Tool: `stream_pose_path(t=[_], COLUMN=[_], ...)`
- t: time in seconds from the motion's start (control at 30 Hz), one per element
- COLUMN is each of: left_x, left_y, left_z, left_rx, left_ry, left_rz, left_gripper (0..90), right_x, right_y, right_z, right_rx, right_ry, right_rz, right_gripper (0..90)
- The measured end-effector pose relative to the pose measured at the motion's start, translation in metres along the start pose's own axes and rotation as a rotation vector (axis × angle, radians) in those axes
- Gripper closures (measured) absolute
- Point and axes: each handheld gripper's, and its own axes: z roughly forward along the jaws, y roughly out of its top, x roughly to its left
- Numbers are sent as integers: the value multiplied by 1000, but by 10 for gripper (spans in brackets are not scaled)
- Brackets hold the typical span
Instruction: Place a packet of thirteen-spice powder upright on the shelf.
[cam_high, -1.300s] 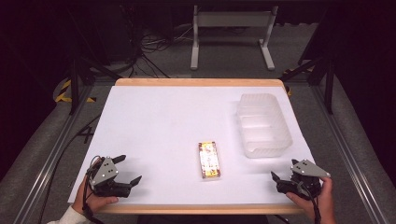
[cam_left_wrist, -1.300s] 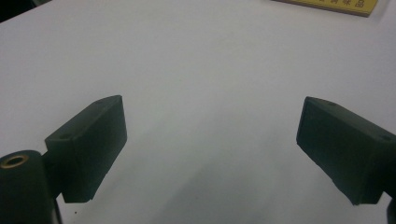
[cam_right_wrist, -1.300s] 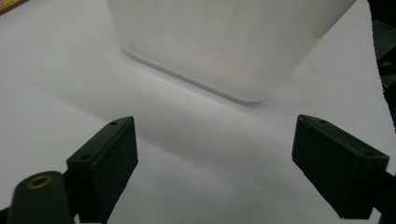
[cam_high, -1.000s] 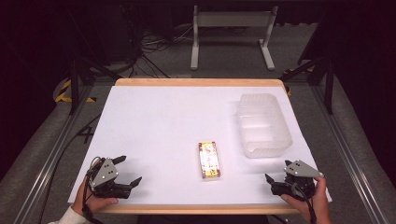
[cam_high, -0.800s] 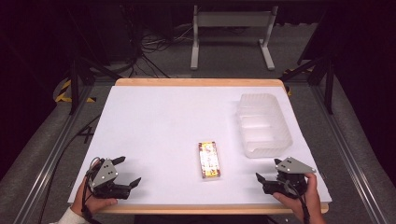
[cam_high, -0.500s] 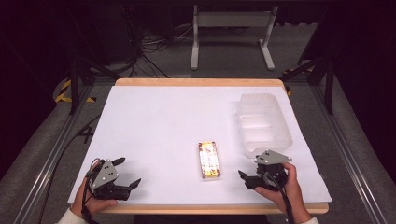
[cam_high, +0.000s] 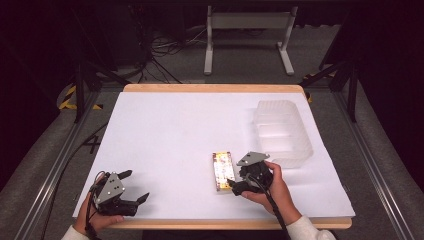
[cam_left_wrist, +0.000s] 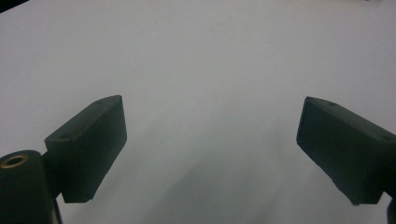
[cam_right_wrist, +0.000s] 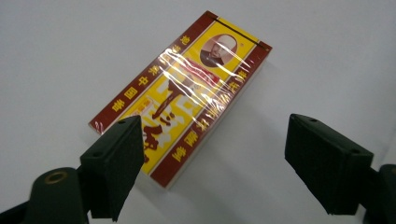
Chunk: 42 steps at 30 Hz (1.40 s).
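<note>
While one shrink-wrapped red-and-yellow box (cam_high: 222, 171) lies flat mid-table near one clear plastic tray (cam_high: 282, 134), the right gripper (cam_high: 231, 183) gapes beside it and the left gripper (cam_high: 136, 185) sits spread, empty.

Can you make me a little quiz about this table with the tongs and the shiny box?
1. True or false: the right tongs are shut on the yellow and red box.
2. Which is nearer the clear plastic tray? A: left tongs. B: right tongs.
3. Fill in: the left tongs are open above the bare ____ table.

Key
1. False: they are open, with the box's near end partly between the two jaws.
2. B
3. white
</note>
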Motion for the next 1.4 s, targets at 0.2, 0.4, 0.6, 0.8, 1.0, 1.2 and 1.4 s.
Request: stream_pose_path(t=[0.2, 0.4, 0.6, 0.8, 1.0, 1.2, 1.4], left_x=[-1, -1, -1, -1, -2, -2, -2], left_y=[0, 0, -1, -1, -1, -2, -2], left_z=[1, 1, 1, 1, 2, 2, 3], left_rx=[5, 8, 11, 16, 22, 30, 38], left_ry=[-8, -11, -13, -16, -15, -13, -12], left_rz=[2, 6, 8, 14, 21, 26, 27], left_gripper=[92, 91, 91, 91, 91, 91, 91], right_x=[-1, -6, -16, -20, -17, -14, -11], right_y=[19, 43, 57, 60, 65, 68, 71], right_z=[13, 32, 49, 63, 74, 76, 70], right_rx=[27, 96, 157, 198, 236, 244, 214], right_ry=[26, 49, 27, 51, 29, -7, -10], right_rz=[89, 206, 325, 376, 376, 375, 346], right_gripper=[194, 193, 192, 170, 177, 211, 317])
